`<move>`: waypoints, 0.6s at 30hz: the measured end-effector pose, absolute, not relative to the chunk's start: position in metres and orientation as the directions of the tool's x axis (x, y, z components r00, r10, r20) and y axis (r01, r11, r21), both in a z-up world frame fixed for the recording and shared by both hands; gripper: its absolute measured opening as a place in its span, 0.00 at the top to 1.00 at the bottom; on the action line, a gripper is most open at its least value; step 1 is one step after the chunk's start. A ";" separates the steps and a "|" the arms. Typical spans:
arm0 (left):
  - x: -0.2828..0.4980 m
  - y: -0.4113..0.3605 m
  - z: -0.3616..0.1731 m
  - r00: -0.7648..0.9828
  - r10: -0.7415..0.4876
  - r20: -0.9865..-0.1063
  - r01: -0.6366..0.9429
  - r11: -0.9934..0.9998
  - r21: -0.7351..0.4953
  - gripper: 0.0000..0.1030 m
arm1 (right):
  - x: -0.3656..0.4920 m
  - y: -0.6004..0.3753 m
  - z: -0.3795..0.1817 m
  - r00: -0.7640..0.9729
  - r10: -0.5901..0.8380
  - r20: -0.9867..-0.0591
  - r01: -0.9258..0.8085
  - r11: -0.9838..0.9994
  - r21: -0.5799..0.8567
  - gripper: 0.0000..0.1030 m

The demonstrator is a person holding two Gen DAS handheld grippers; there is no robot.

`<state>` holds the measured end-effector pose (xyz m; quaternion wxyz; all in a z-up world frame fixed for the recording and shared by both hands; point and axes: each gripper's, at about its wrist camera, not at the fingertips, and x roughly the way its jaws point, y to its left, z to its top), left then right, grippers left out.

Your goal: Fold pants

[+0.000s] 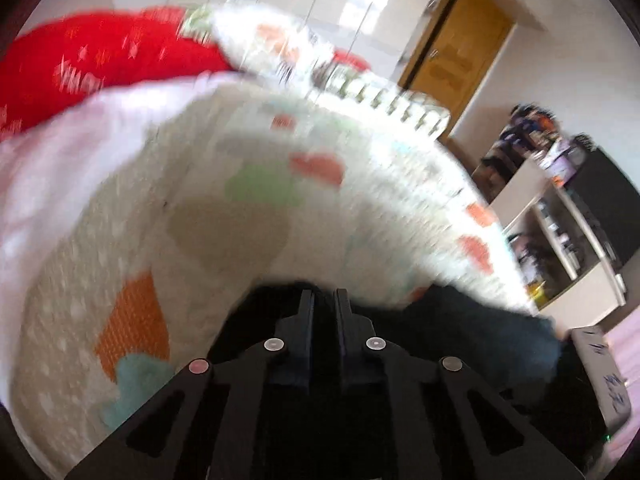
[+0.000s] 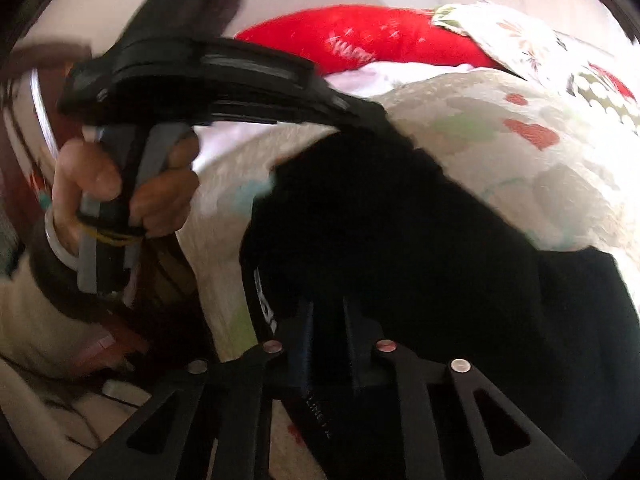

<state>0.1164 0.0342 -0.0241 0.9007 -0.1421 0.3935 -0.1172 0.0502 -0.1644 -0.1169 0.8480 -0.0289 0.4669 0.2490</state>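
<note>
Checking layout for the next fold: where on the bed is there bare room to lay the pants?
The patterned bedspread is bare between the black pants and the red pillow, and again right of the pants below the floral pillow. It is crowded at the near-left edge, where the left gripper and hand hang over the pants.

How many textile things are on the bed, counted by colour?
Black: 1, the pants, gripped by the left gripper and the right gripper.
Red: 1, the red cushion.
Cream with coloured patches: 1, the bedspread.
White with floral print: 1, the pillow.
Total: 4.
</note>
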 end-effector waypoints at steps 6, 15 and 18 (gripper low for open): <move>0.085 0.042 -0.011 0.695 -0.282 -0.661 0.098 0.948 -0.302 0.98 | 0.025 -0.158 -0.098 0.432 0.514 -0.741 -0.473 0.829 0.300 0.89; 0.075 0.066 -0.051 0.664 -0.141 -0.734 -0.062 0.968 -0.242 0.57 | 0.033 -0.169 -0.125 0.374 0.497 -0.783 -0.406 0.847 0.344 0.56; 0.069 0.056 -0.049 0.693 -0.165 -0.702 -0.044 0.962 -0.269 0.38 | 0.039 -0.213 -0.086 0.509 0.434 -0.743 -0.342 0.895 0.288 0.49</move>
